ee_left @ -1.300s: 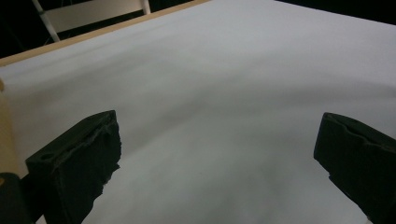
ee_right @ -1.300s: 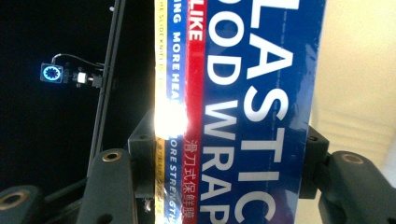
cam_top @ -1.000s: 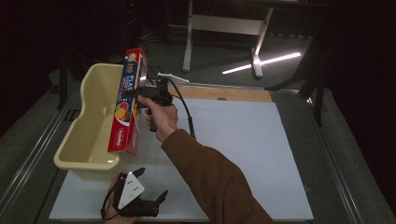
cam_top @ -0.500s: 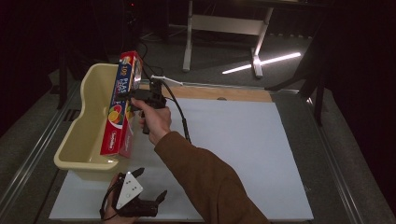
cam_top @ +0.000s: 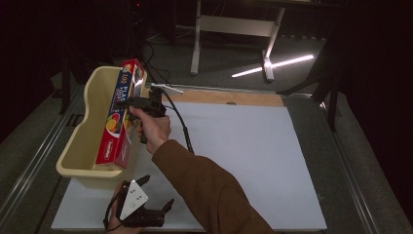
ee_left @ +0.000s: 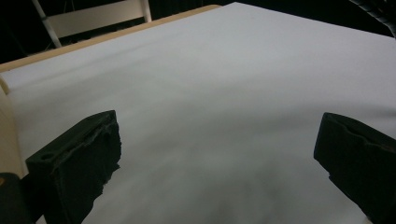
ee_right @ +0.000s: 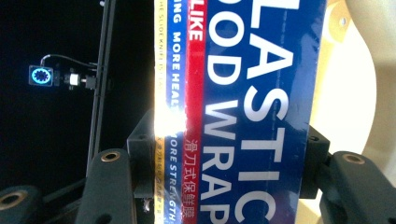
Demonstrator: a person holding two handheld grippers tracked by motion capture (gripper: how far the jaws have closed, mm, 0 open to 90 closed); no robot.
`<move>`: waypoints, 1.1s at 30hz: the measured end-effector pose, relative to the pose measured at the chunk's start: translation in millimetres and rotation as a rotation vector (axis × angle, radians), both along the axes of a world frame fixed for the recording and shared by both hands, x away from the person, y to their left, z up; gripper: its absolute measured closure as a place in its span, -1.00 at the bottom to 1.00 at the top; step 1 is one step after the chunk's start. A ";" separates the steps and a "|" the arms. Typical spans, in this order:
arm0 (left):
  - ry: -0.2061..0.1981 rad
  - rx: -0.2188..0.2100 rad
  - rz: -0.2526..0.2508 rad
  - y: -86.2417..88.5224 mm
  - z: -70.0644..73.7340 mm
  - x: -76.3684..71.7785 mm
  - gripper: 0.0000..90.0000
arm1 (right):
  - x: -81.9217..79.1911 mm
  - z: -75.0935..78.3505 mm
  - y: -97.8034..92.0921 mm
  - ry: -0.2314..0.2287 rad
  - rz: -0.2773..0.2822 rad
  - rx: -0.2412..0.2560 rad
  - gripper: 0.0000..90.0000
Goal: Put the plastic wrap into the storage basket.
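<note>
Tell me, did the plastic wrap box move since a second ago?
Yes. The plastic wrap box, clamped in the right gripper, has shifted left, farther over the yellow tub, and tipped toward its inside.

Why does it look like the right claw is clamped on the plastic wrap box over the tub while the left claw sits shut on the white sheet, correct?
Not quite. The left claw is open: the left gripper view shows its jaws wide apart over the white sheet. The rest holds: the right claw is clamped on the plastic wrap box over the tub.
</note>
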State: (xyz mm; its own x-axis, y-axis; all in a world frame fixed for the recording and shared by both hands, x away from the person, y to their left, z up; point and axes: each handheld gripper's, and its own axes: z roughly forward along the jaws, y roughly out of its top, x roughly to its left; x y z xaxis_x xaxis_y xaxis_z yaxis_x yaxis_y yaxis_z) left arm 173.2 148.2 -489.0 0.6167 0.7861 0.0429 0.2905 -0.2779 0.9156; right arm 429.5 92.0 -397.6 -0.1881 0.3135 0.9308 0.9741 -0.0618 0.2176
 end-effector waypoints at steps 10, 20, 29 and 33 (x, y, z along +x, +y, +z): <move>0.000 -0.007 0.003 1.1 0.3 -0.5 -0.98 | -0.3 -2.4 9.6 -0.003 -0.010 -0.023 -0.09; 0.001 -0.011 0.003 1.4 0.4 -0.6 -0.98 | -0.3 -8.2 13.7 0.040 -0.032 -0.050 -0.11; 0.002 -0.010 0.002 1.6 0.4 -0.7 -0.98 | 0.7 -7.9 15.6 0.052 -0.034 -0.100 -0.14; 0.002 -0.011 0.003 1.6 0.3 -0.7 -0.98 | 1.9 -9.0 15.6 0.059 -0.027 -0.118 -0.16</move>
State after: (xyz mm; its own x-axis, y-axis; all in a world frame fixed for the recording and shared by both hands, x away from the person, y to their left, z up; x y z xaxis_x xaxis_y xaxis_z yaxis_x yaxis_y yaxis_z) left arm 172.6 149.9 -488.7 0.6146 0.7881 0.0334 0.2928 -0.2673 0.9181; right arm 431.4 107.7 -406.6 -0.1241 0.4252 0.8965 0.9838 -0.0653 0.1672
